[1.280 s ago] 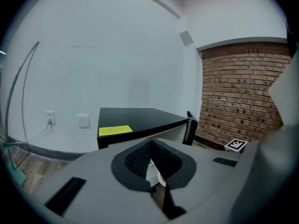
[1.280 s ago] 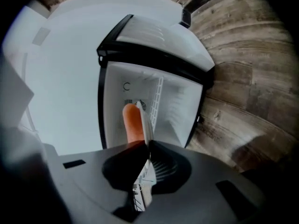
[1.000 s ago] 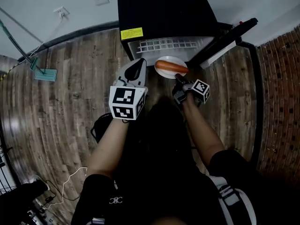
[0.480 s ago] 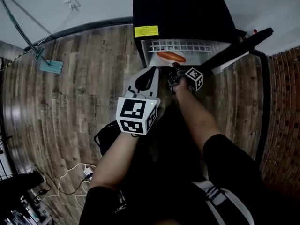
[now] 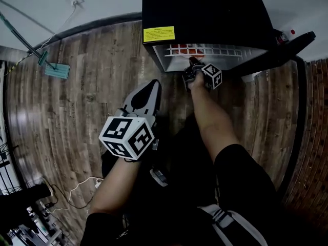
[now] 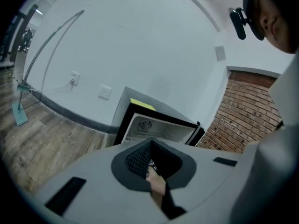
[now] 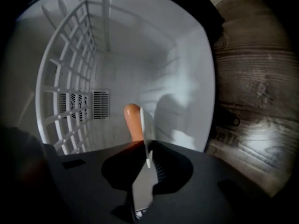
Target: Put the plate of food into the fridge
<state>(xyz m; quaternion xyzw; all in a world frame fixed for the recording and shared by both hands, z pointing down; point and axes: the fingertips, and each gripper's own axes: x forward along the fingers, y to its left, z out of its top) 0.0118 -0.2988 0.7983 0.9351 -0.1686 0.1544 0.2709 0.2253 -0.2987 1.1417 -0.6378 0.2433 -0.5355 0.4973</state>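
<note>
Black fridge (image 5: 205, 14) at the far side, door open; its yellow label (image 5: 159, 34) bears print too small to read. The right hand-held gripper (image 7: 148, 146) reaches inside, jaws opening, with the rim of the plate (image 7: 143, 121) between them. A sausage (image 7: 132, 120) lies on the plate. The left hand-held gripper (image 6: 150, 142), nearer, is clenched on nothing above the floor (image 5: 92, 86).
</note>
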